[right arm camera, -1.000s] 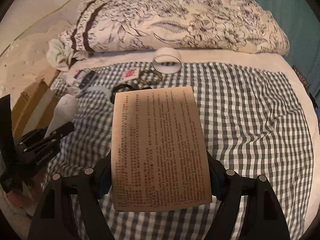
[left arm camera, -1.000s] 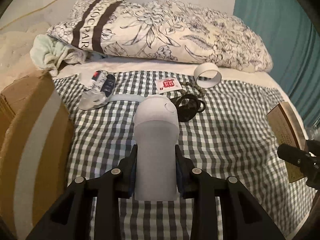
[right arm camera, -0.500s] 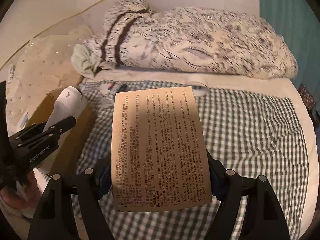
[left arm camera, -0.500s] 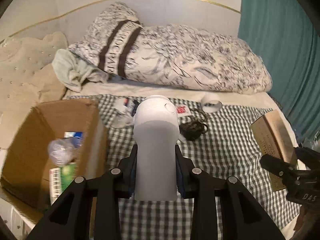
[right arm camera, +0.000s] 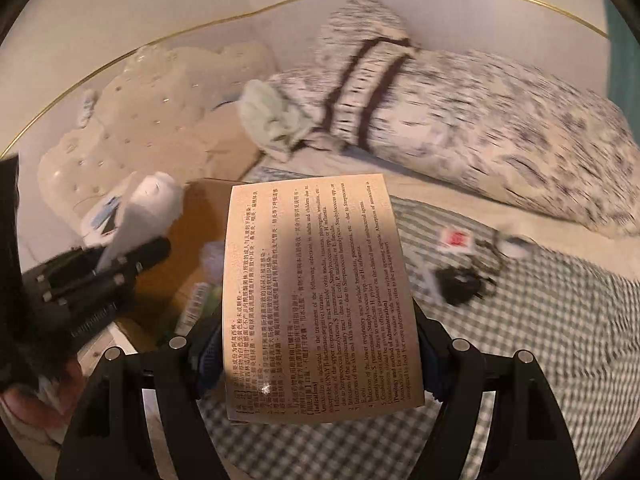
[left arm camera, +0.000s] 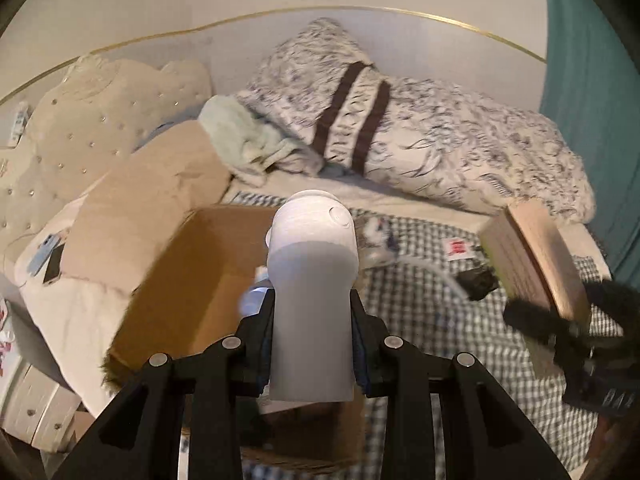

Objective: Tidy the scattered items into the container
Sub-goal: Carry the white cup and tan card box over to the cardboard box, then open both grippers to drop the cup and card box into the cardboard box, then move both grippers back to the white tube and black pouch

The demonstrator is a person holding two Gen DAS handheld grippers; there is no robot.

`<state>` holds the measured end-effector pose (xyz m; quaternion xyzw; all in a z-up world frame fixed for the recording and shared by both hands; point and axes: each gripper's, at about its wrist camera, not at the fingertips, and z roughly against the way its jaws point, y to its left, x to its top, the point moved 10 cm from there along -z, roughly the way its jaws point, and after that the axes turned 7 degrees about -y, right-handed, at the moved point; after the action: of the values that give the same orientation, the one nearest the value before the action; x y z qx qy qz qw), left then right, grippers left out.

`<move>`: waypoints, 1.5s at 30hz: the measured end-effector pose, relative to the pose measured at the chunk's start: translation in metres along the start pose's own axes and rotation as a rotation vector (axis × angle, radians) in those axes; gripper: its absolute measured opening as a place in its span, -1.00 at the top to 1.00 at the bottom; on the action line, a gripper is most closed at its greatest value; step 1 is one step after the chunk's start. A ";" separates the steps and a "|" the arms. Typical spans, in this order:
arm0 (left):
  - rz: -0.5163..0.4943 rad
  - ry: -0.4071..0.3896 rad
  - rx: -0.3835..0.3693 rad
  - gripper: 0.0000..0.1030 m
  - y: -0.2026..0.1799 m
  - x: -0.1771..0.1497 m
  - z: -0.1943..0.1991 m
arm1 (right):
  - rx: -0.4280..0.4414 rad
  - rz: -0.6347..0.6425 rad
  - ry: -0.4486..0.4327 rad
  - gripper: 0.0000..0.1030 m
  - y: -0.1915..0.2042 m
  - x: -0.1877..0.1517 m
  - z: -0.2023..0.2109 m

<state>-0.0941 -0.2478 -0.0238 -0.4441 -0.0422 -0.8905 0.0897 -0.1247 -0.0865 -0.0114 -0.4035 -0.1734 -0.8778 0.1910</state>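
Observation:
My left gripper (left arm camera: pixel 312 344) is shut on a white cylindrical bottle with a rounded cap (left arm camera: pixel 312 280), held above the open cardboard box (left arm camera: pixel 192 280). In the right wrist view my right gripper (right arm camera: pixel 316 356) is shut on a tan medicine box printed with text (right arm camera: pixel 312 292), which hangs over the checked cloth just right of the cardboard box (right arm camera: pixel 188 264). The same tan medicine box (left arm camera: pixel 532 256) and right gripper (left arm camera: pixel 560 332) show at the right of the left wrist view. The bottle (right arm camera: pixel 140 220) and left gripper (right arm camera: pixel 96 280) appear at the left of the right wrist view. Items lie inside the box, blurred.
On the checked cloth (right arm camera: pixel 540 320) lie a black tangled cord (right arm camera: pixel 460 284), a small red-and-white packet (right arm camera: pixel 454 238) and a blurred grey item (left arm camera: pixel 376 240). A patterned duvet (left arm camera: pixel 440 148), a pale green cloth (left arm camera: pixel 244 144) and a tufted headboard (left arm camera: pixel 80 120) lie behind. Teal curtain (left arm camera: pixel 592 100) at right.
Both grippers have risen and swung left with their loads. The cardboard box has come from the left edge to beneath the bottle; the loose items now lie off to the right.

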 end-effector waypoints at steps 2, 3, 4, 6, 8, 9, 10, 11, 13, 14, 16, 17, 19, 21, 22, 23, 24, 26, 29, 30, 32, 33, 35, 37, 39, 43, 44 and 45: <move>0.017 0.026 0.011 0.37 0.018 -0.010 -0.007 | 0.018 0.017 0.002 -0.47 0.020 0.007 -0.013; 0.024 0.040 0.014 0.37 0.025 -0.016 -0.011 | 0.026 0.018 0.005 -0.47 0.028 0.011 -0.020; 0.028 0.054 0.012 0.37 0.030 -0.020 -0.015 | 0.037 0.018 0.011 -0.47 0.036 0.014 -0.028; 0.036 0.078 0.003 0.37 0.039 -0.030 -0.023 | 0.053 0.016 0.026 -0.47 0.049 0.020 -0.046; 0.041 0.094 -0.006 0.37 0.043 -0.037 -0.030 | 0.058 0.019 0.043 -0.47 0.059 0.023 -0.064; 0.045 0.100 -0.009 0.37 0.045 -0.039 -0.034 | 0.061 0.016 0.051 -0.47 0.062 0.024 -0.072; 0.050 0.106 -0.014 0.37 0.046 -0.041 -0.038 | 0.066 0.010 0.061 -0.48 0.065 0.024 -0.081; 0.058 0.115 -0.025 0.37 0.047 -0.044 -0.042 | 0.069 0.005 0.075 -0.48 0.067 0.024 -0.089; 0.063 0.134 -0.045 0.37 0.046 -0.050 -0.048 | 0.073 -0.003 0.087 -0.49 0.070 0.023 -0.104; 0.062 0.136 -0.050 0.33 0.045 -0.051 -0.050 | 0.088 -0.015 0.087 -0.50 0.073 0.024 -0.111; 0.060 0.127 -0.064 -0.03 0.041 -0.050 -0.051 | 0.115 -0.051 0.088 -0.73 0.076 0.026 -0.122; 0.054 0.124 -0.080 -0.46 0.038 -0.049 -0.052 | 0.116 -0.070 0.084 -0.89 0.076 0.026 -0.125; 0.031 0.102 -0.087 -0.77 0.032 -0.045 -0.050 | 0.103 -0.085 0.072 -0.90 0.074 0.028 -0.127; 0.014 0.084 -0.089 -0.77 0.026 -0.041 -0.047 | 0.095 -0.085 0.065 -0.90 0.072 0.030 -0.128; 0.013 0.084 -0.092 -0.77 0.023 -0.040 -0.047 | 0.094 -0.089 0.062 -0.90 0.069 0.030 -0.127; 0.011 0.085 -0.095 -0.77 0.019 -0.039 -0.047 | 0.095 -0.096 0.061 -0.90 0.066 0.030 -0.126; 0.009 0.086 -0.095 -0.77 0.017 -0.039 -0.047 | 0.094 -0.106 0.060 -0.90 0.062 0.030 -0.125; -0.001 0.095 -0.089 -0.77 0.009 -0.039 -0.048 | 0.086 -0.125 0.052 -0.90 0.050 0.029 -0.119; -0.008 0.098 -0.093 -0.77 -0.004 -0.038 -0.046 | 0.050 -0.142 0.045 -0.90 0.028 0.027 -0.106; -0.008 0.097 -0.098 -0.77 -0.009 -0.038 -0.044 | 0.038 -0.148 0.044 -0.90 0.020 0.024 -0.099; -0.013 0.088 -0.107 -0.77 -0.024 -0.036 -0.040 | 0.027 -0.159 0.025 -0.90 0.002 0.019 -0.082; -0.015 0.084 -0.109 -0.77 -0.031 -0.036 -0.038 | 0.017 -0.166 0.018 -0.90 -0.007 0.015 -0.073; -0.018 0.078 -0.115 -0.85 -0.048 -0.034 -0.035 | -0.016 -0.183 0.009 -0.90 -0.031 0.005 -0.056; -0.020 0.068 -0.122 -0.93 -0.067 -0.032 -0.032 | -0.057 -0.196 0.007 -0.90 -0.056 -0.004 -0.042; -0.025 0.060 -0.137 -0.94 -0.086 -0.031 -0.031 | -0.113 -0.194 0.007 -0.90 -0.084 -0.015 -0.027; -0.047 0.058 -0.153 -0.96 -0.124 -0.033 -0.034 | -0.234 -0.143 -0.010 -0.90 -0.136 -0.034 0.000; -0.051 0.063 -0.158 -0.96 -0.134 -0.034 -0.037 | -0.250 -0.139 -0.010 -0.90 -0.147 -0.039 0.005; -0.054 0.068 -0.163 -0.96 -0.142 -0.035 -0.040 | -0.256 -0.142 -0.009 -0.90 -0.157 -0.044 0.008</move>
<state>-0.1328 -0.1102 -0.0754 -0.4180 0.0214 -0.9077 0.0306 -0.1676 0.0615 -0.0638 -0.4151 -0.0887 -0.9023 0.0748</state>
